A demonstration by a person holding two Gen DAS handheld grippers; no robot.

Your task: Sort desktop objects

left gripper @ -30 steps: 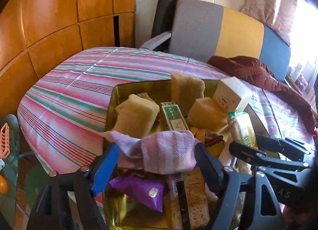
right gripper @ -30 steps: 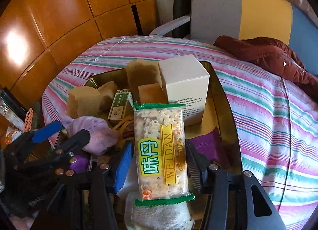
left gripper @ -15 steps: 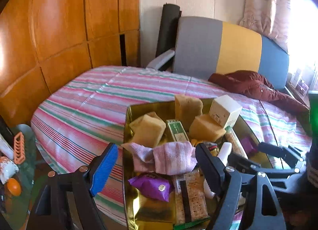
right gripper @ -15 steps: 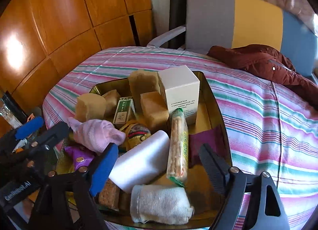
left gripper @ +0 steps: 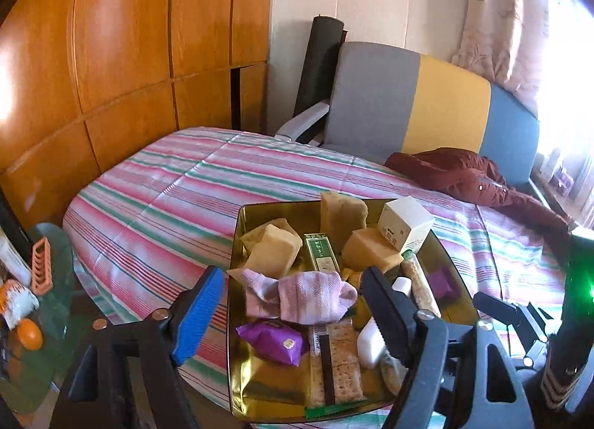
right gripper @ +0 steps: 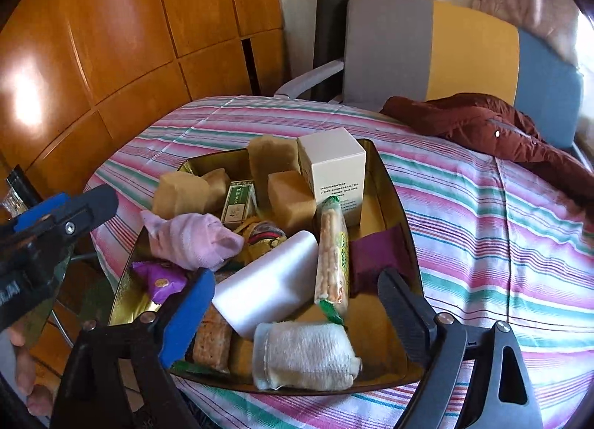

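Note:
A gold tray [right gripper: 389, 187] on the striped table holds a pink sock [right gripper: 189, 239], a green-and-yellow cracker pack [right gripper: 332, 262], a white bottle [right gripper: 267, 284], a grey-white sock [right gripper: 304, 354], a white box [right gripper: 334, 165], yellow sponges and a purple packet [left gripper: 274, 340]. My right gripper [right gripper: 295, 277] hangs above the tray's near end, its jaws opening with nothing gripped. My left gripper [left gripper: 291, 277] hovers off the tray's [left gripper: 267, 384] near left corner, jaws wide but closing, touching nothing. The pink sock [left gripper: 312, 295] lies well beyond its fingertips.
A striped cloth [right gripper: 482, 243] covers the table. A maroon jacket [right gripper: 482, 124] lies at the far right, in front of a grey, yellow and blue chair [right gripper: 427, 50]. Wooden panels [left gripper: 130, 58] line the left. A glass side table [left gripper: 41, 280] with small items stands low left.
My right gripper opened and let go of the cracker pack, which now lies on its edge in the tray. Both grippers drew back and up from the tray.

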